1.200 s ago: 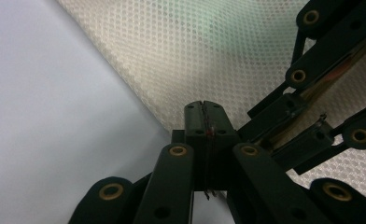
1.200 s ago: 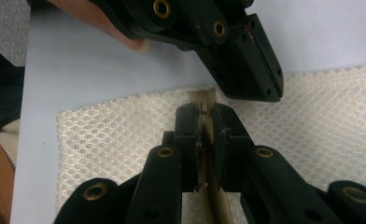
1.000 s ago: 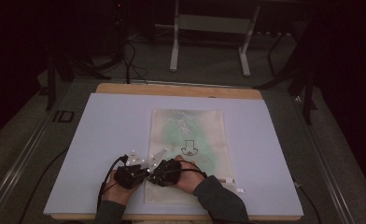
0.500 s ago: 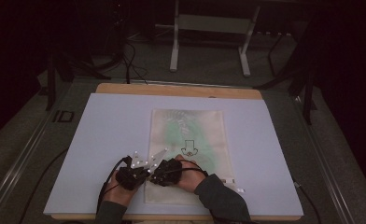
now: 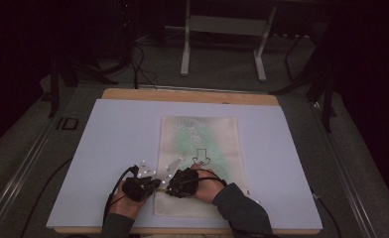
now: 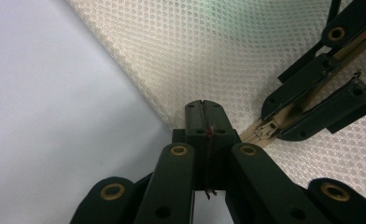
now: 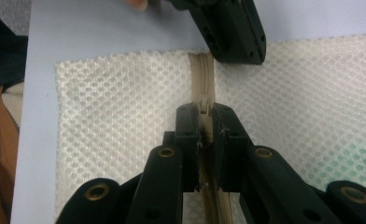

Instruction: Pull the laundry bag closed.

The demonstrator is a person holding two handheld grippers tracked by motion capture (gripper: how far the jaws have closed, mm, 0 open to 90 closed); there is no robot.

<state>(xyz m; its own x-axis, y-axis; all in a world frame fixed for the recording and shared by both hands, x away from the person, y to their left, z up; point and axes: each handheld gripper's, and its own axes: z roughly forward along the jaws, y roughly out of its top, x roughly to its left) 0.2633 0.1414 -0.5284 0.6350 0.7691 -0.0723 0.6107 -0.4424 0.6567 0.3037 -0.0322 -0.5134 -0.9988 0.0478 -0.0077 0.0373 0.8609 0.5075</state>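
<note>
A: Two grippers low on the mesh bag, high view: left gripper at its near left edge, right gripper beside it.
B: Left gripper view?
A: Jaws pressed together on the bag's edge.
B: Right gripper view?
A: Right gripper pinches the zipper pull on the beige zipper.

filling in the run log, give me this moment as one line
left gripper: shut on mesh bag edge | right gripper: shut on zipper pull | bag flat on table
</note>
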